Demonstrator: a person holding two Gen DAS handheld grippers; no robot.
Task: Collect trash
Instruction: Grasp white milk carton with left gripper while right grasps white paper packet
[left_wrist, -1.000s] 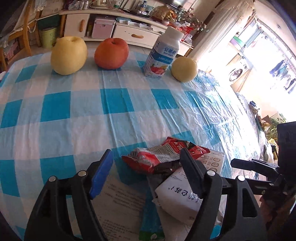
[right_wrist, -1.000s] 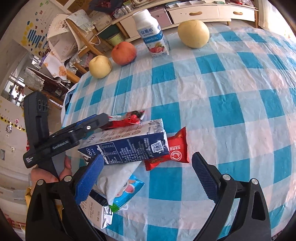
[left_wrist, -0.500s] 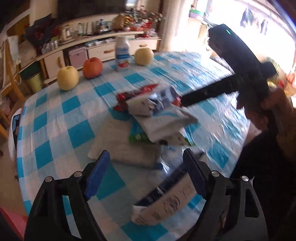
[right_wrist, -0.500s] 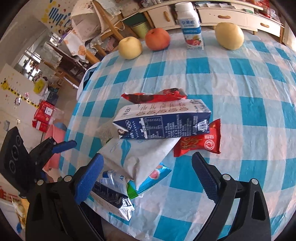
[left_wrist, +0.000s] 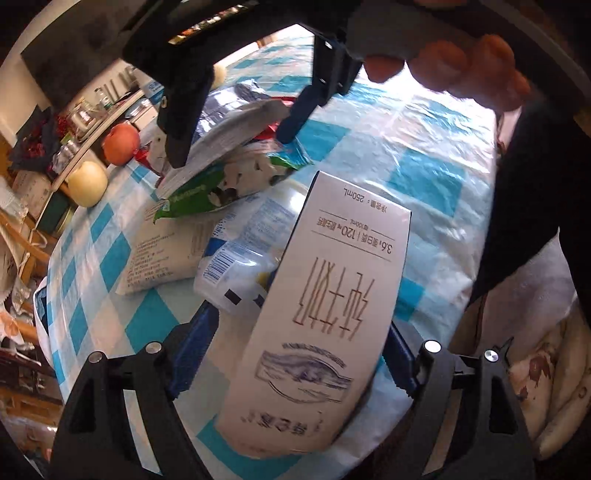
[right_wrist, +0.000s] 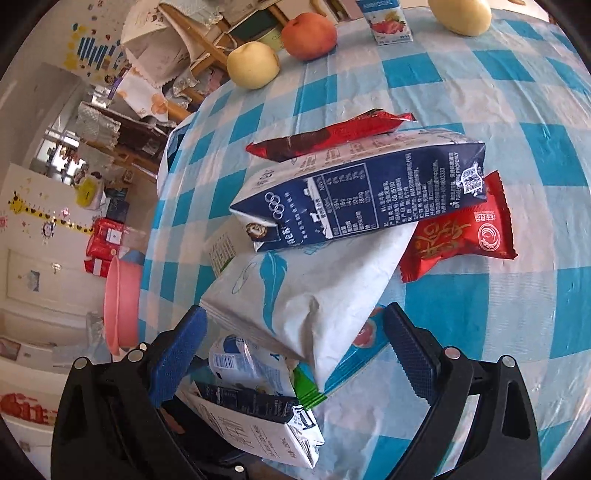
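A pile of trash lies on the blue-checked tablecloth. A white milk carton lies at the near table edge between the fingers of my left gripper, whose left pad stands clear of it. My right gripper is open and hangs low over the pile, around a white bag with a blue feather print. On that bag rests a navy milk carton, with one red wrapper behind it and another red wrapper to its right. The right gripper also shows in the left wrist view, held by a hand.
At the table's far side stand a yellow pear, a red apple, a yogurt bottle and another pear. A pink basin sits on the floor left of the table, with chairs and clutter beyond.
My left gripper rolled and swung round to the near table edge, where the white carton now lies between its fingers. My right gripper came down closer to the pile.
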